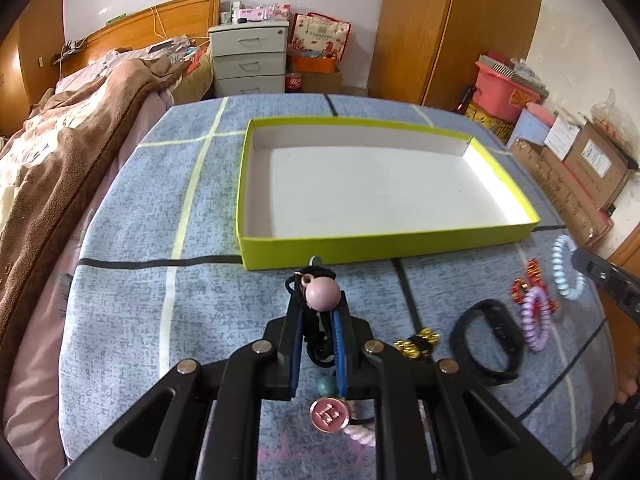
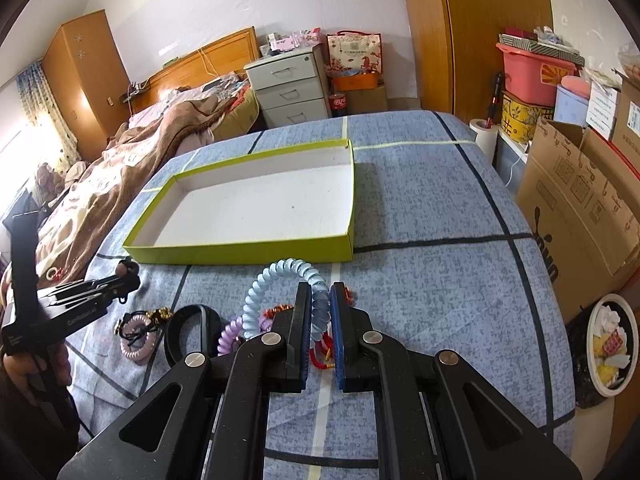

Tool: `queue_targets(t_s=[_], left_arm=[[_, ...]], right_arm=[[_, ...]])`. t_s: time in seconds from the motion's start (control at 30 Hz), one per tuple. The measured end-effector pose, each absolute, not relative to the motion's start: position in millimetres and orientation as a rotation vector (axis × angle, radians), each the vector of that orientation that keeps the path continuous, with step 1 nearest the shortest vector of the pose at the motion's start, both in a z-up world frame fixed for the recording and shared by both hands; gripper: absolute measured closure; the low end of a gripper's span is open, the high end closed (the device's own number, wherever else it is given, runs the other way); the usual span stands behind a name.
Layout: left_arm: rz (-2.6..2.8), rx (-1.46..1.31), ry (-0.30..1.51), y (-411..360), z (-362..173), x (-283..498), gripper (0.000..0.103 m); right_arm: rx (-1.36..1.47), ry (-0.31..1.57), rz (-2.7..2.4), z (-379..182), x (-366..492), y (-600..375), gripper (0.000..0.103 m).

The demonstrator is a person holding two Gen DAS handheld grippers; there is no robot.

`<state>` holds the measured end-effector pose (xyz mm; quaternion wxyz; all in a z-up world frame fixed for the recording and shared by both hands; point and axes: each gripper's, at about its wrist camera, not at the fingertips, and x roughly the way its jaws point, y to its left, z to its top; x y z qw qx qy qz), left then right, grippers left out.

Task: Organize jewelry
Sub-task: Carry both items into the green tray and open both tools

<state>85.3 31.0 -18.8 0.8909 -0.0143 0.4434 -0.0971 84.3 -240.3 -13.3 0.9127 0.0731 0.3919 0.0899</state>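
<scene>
Left tongs (image 1: 318,316): clamped on black cord bracelet (image 1: 316,280) with pink bead.
Right tongs (image 2: 320,320): clamped on blue coil bracelet (image 2: 276,276).
Tray (image 1: 384,242): empty, mid-bench.
Remaining: other jewelry (image 1: 486,342) along bench near edge.

Lighting: I read soft, even daylight across both views. Source: a window at far left of the right wrist view, blown out to white beside the curtain (image 2: 38,108). Glare: the right inner wall of the box (image 1: 494,182) burns bright; a warm patch lies on the wardrobe (image 2: 86,80). Shadows: faint, short, under the box's near wall. Distortion: strong fisheye bending, black corners. Focus: the bedspread (image 1: 160,208) looks sharp to me; the round pink charm (image 1: 330,415) nearest the lens is soft.
</scene>
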Motion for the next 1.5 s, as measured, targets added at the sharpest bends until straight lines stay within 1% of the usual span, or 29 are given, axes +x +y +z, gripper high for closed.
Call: queue_targets(t_s=[0.2,0.47,0.83,1.2,1.43,1.5], left_arm=[[-0.226,-0.041,0.867,30.1,8.8,100.0,0.089],[-0.235,-0.03,0.85,26.1,19.6,143.8,0.089],[-0.253,-0.077,0.92,23.9,-3.4,200.5,0.089],[-0.23,-0.062,0.989,18.9,-31.5,224.8,0.088],[-0.218,-0.045,0.988,17.5,-31.4,226.1,0.088],[-0.21,-0.049,0.99,18.7,-32.5,227.6,0.084]], right_arm=[[0.133,0.783,0.201,5.2,107.9,-236.6,0.093],[0.103,0.777,0.195,11.0,155.8,-227.9,0.093],[0.055,0.878,0.172,-17.8,224.7,-226.2,0.093],[-0.043,0.918,0.178,-36.7,248.4,-211.6,0.093],[-0.075,0.932,0.174,-44.5,253.1,-206.4,0.093],[-0.081,0.933,0.168,-45.7,254.1,-205.4,0.093]])
